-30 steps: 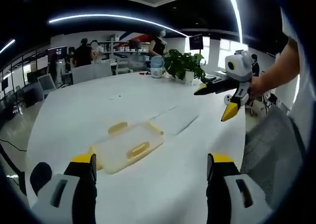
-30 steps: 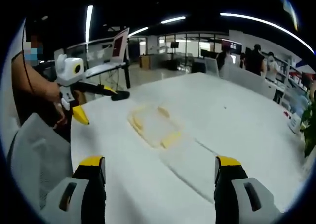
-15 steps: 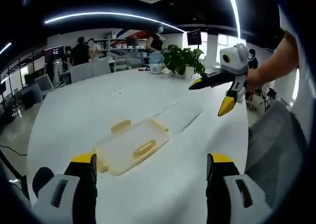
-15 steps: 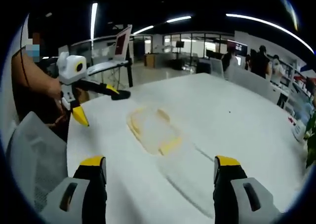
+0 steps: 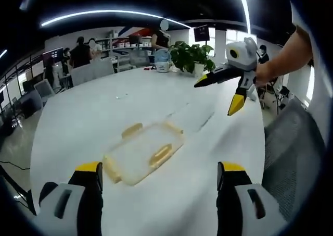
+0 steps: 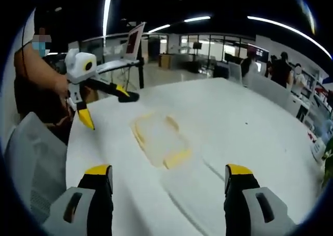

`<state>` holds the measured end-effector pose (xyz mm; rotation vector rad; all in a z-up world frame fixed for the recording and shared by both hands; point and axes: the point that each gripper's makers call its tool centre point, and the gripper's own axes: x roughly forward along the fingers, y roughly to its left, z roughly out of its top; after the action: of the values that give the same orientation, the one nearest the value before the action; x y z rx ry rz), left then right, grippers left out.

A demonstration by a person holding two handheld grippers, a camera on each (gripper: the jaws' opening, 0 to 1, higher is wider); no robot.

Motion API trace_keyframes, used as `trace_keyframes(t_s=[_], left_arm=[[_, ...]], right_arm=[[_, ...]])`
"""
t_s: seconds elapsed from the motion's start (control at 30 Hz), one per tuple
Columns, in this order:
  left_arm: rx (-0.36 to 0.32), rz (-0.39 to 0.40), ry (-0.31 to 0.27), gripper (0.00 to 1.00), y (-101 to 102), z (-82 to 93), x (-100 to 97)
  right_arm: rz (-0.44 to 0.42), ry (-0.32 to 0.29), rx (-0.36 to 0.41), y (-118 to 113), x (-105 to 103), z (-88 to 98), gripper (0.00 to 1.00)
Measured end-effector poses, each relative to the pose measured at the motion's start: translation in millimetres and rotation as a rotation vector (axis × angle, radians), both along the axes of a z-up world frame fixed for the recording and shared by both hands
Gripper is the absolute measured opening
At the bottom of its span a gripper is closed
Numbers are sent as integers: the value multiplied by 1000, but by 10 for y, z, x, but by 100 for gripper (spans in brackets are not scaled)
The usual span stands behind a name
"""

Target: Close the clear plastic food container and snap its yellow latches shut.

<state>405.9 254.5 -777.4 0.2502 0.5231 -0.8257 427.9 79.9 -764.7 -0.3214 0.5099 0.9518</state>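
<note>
Risk is the container (image 5: 144,151) skidding across the smooth table (image 5: 78,116) when you press a latch (image 5: 161,155): both grippers (image 5: 158,181) (image 6: 169,181) hover wide open, empty, well short.

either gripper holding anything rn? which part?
Nothing held. Left gripper and right gripper are both open and hang above the table; the container lies there untouched.

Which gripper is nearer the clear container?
Hard to call; perhaps the left gripper, low before the container, while the right gripper hovers above the table beyond it.
</note>
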Motion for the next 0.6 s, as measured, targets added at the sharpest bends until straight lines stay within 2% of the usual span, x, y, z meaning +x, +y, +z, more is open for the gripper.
trace_keyframes(t_s=[0.17, 0.6], left_arm=[[11, -12, 10, 93, 23, -26, 13], [61, -73, 17, 92, 26, -101, 83]], right_arm=[[9, 3, 7, 49, 52, 38, 90], [100, -12, -62, 182, 143, -10, 87]])
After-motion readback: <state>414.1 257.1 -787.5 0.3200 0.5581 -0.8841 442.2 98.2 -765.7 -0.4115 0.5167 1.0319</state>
